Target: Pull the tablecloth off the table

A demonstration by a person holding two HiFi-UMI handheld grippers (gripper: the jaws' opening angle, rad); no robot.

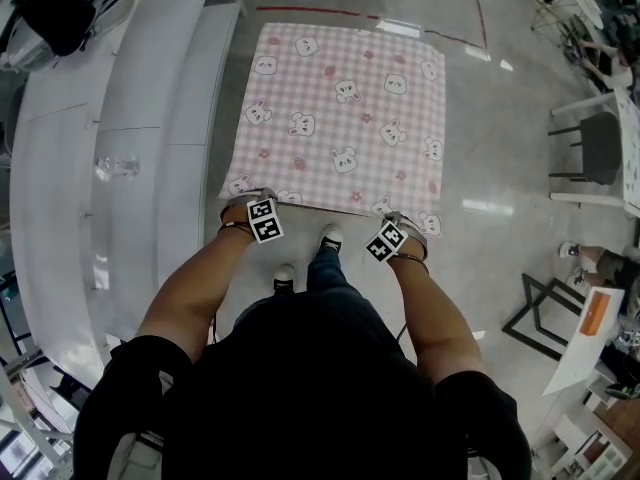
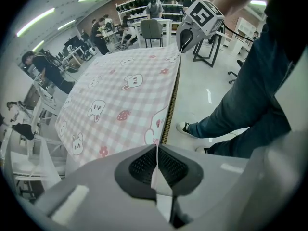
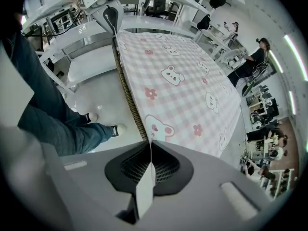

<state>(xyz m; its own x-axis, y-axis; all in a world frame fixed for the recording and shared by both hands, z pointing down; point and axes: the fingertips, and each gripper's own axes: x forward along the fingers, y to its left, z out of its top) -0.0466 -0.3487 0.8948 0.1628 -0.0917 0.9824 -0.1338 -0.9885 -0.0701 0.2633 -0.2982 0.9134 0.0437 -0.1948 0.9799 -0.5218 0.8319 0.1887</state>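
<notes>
A pink checked tablecloth [image 1: 340,118] printed with bears and strawberries lies spread flat over the table. My left gripper [image 1: 252,204] is at its near left corner and my right gripper [image 1: 400,223] at its near right corner. In the left gripper view the jaws [image 2: 156,150] are shut on a thin fold of the tablecloth [image 2: 120,90]. The right gripper view shows those jaws [image 3: 150,148] pinching the hem of the tablecloth [image 3: 183,81] in the same way. A brown ribbed edge [image 2: 171,105] runs under the near hem between the two grippers.
Long white counters [image 1: 130,118] run along the left of the table. A grey chair [image 1: 600,148] and a black frame stand [image 1: 540,308] are on the right. The person's shoes [image 1: 285,276] stand close to the near edge. Other people work at benches in the background [image 2: 48,71].
</notes>
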